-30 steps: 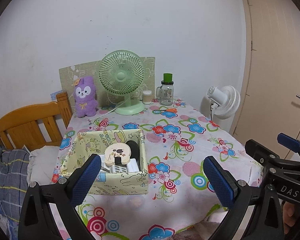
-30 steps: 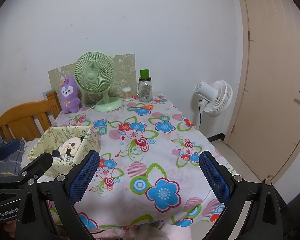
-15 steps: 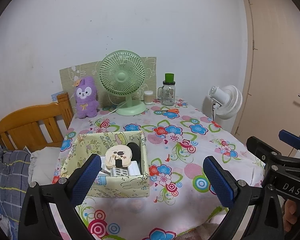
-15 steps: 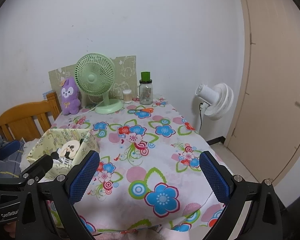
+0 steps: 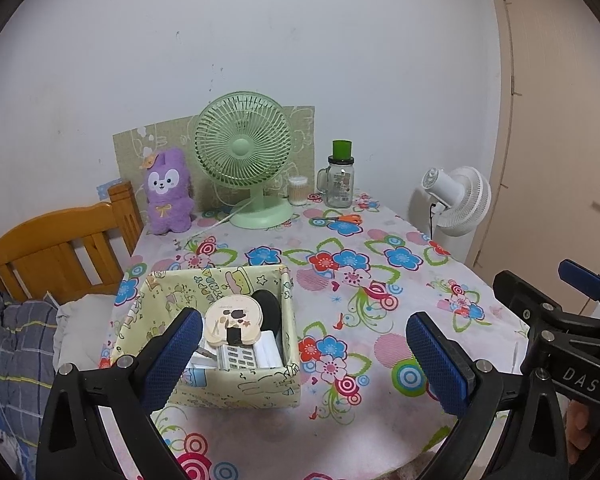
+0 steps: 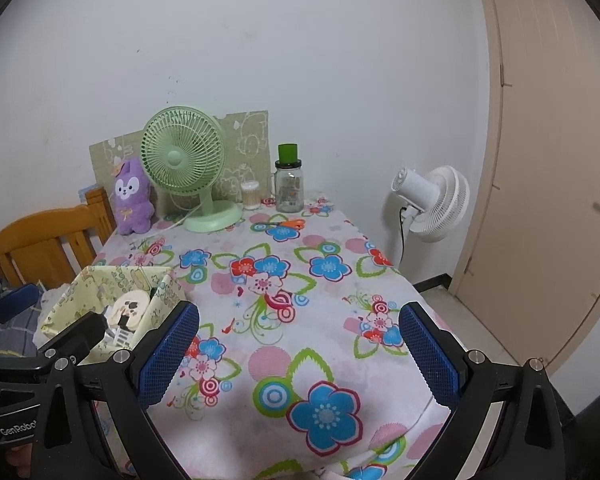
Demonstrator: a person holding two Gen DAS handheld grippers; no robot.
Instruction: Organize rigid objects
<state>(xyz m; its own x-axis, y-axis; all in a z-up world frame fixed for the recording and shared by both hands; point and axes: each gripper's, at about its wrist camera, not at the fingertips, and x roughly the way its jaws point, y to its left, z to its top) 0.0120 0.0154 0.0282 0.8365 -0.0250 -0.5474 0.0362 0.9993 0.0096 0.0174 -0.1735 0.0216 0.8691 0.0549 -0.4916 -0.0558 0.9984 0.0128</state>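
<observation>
A yellow printed storage box [image 5: 236, 384] [image 6: 100, 280] stands on the near left of the flowered tablecloth [image 5: 372, 280]. Inside it lie a round cream compact with a cartoon print [image 5: 233, 321] [image 6: 130, 305], a black item [image 5: 269, 312], a white remote with buttons [image 5: 238, 357] and white packets. My left gripper [image 5: 300, 360] is open, held back from the table with the box between and just beyond its fingers. Over the table's near edge my right gripper [image 6: 298, 354] is open and holds nothing. Orange-handled scissors [image 5: 346, 219] [image 6: 286, 224] lie far back.
At the back stand a green desk fan [image 5: 244, 160], a purple plush rabbit [image 5: 168, 192], a cotton-swab jar [image 5: 298, 191] and a glass mug with a green lid [image 5: 339, 176]. A wooden chair [image 5: 56, 248] is at left, a white floor fan [image 5: 456, 200] and a door [image 6: 560, 160] at right.
Both grippers have drawn back and up from the table, so the box and tablecloth look smaller and farther. Both stay open. Nothing on the table has moved.
</observation>
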